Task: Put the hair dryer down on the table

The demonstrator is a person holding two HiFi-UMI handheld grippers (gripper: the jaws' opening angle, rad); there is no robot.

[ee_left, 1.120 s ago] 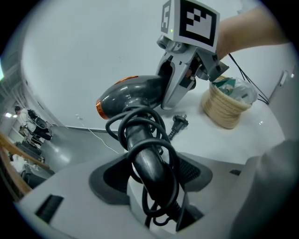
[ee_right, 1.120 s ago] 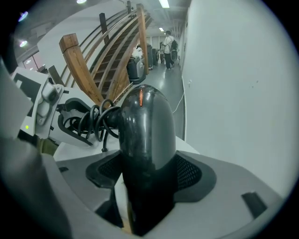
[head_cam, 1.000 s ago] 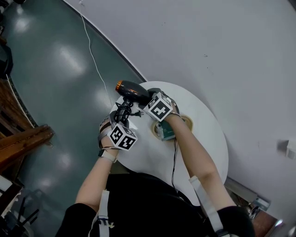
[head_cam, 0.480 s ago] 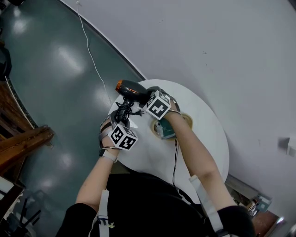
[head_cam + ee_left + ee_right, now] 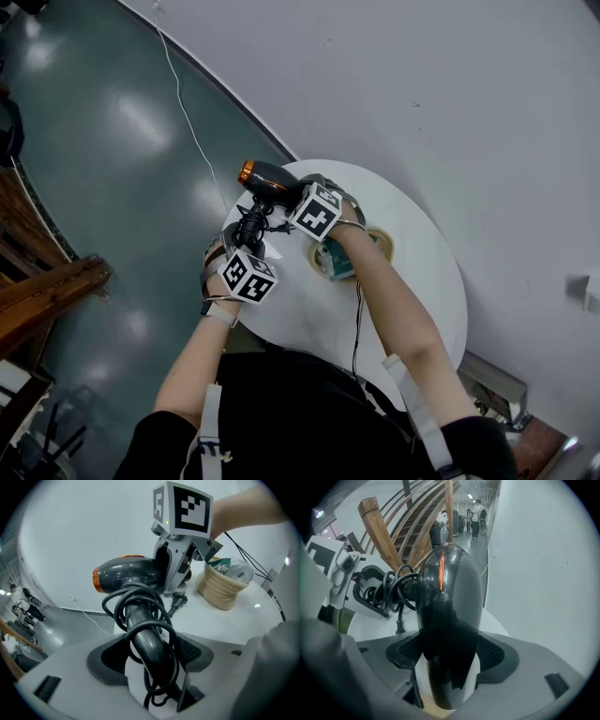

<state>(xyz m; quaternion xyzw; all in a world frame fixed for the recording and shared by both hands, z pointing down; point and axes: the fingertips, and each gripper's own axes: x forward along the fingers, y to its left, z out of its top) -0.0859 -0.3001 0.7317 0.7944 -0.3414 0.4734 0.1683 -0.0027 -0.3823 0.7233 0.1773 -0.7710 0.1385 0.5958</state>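
A dark grey hair dryer [image 5: 269, 180] with an orange nozzle ring hangs over the far left edge of the round white table [image 5: 412, 281]. Both grippers hold it. My left gripper [image 5: 247, 231] is shut on the handle [image 5: 147, 644], which has the black cord wound round it. The plug [image 5: 177, 600] dangles just above the tabletop. My right gripper [image 5: 287, 194] is shut on the rear of the barrel [image 5: 450, 597], and its pads press both sides. The nozzle points left, out past the table's edge.
A woven basket [image 5: 222, 590] holding a green packet stands on the table just right of the dryer. A thin white cable [image 5: 187, 112] lies on the dark floor beyond. Wooden stair rails [image 5: 382, 531] rise on the left. A pale wall lies behind the table.
The right gripper and the dryer's barrel have shifted very slightly up and left in the head view. Both grips hold as before.
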